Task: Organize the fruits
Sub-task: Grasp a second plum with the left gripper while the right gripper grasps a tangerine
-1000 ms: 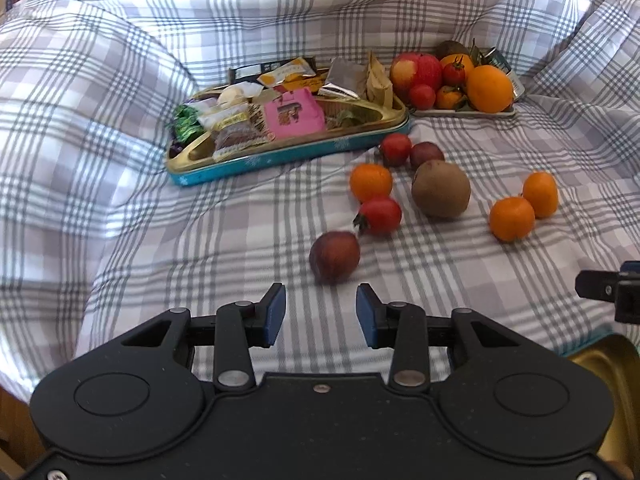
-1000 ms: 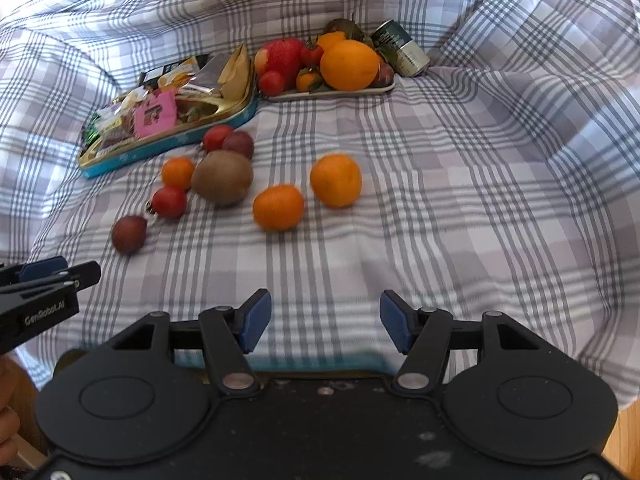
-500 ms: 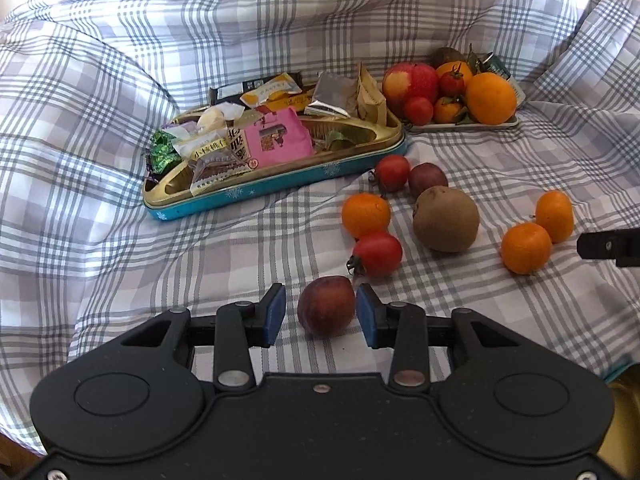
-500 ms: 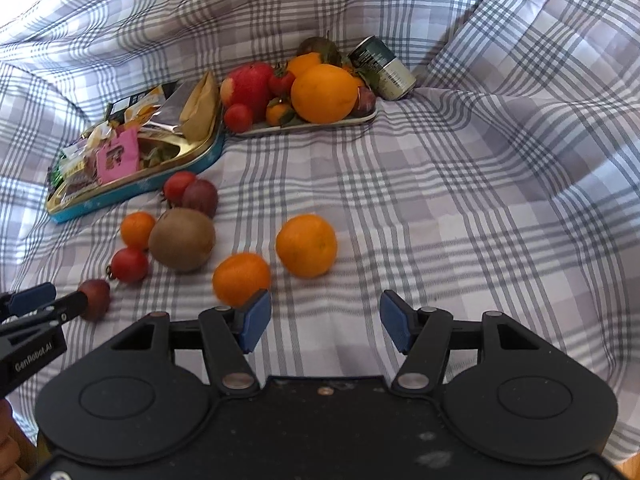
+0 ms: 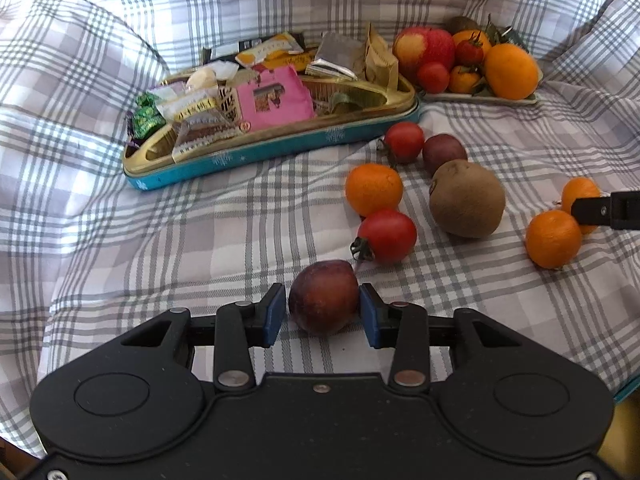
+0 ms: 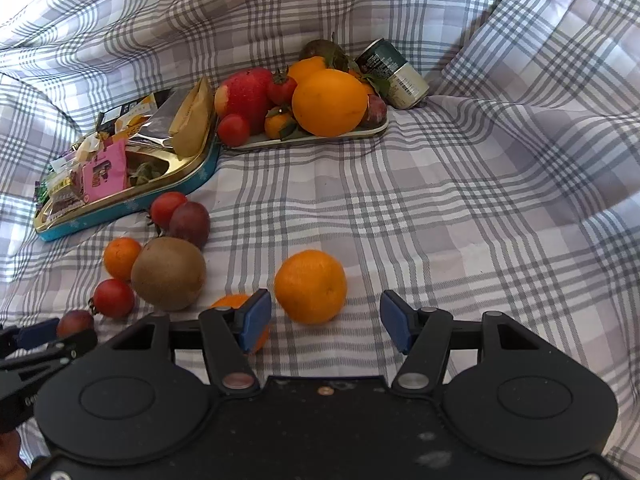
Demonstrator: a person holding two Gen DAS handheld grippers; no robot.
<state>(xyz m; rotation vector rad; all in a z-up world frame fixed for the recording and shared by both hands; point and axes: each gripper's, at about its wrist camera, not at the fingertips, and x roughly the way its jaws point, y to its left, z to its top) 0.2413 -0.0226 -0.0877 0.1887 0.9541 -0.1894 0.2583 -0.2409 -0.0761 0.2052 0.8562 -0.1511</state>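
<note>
A dark red plum (image 5: 323, 296) lies on the checked cloth between the blue pads of my left gripper (image 5: 323, 314). Its jaws are opening, and a thin gap shows on each side of the plum. My right gripper (image 6: 325, 322) is open, with a tangerine (image 6: 310, 286) on the cloth just ahead of its fingers. A second tangerine (image 6: 234, 302) is partly hidden behind its left finger. A kiwi (image 5: 467, 199), two tomatoes, a small tangerine (image 5: 374, 189) and another plum (image 5: 444, 153) lie loose nearby. At the back, a plate (image 6: 320, 139) holds piled fruit.
A teal and gold tin (image 5: 280, 152) full of wrapped snacks sits back left, touching the fruit plate. A green drink can (image 6: 392, 74) lies behind the plate. The cloth rises in folds at the back and both sides.
My left gripper has come forward and down until the plum sits between its fingers, which stand slightly wider now. My right gripper has advanced toward the two tangerines.
</note>
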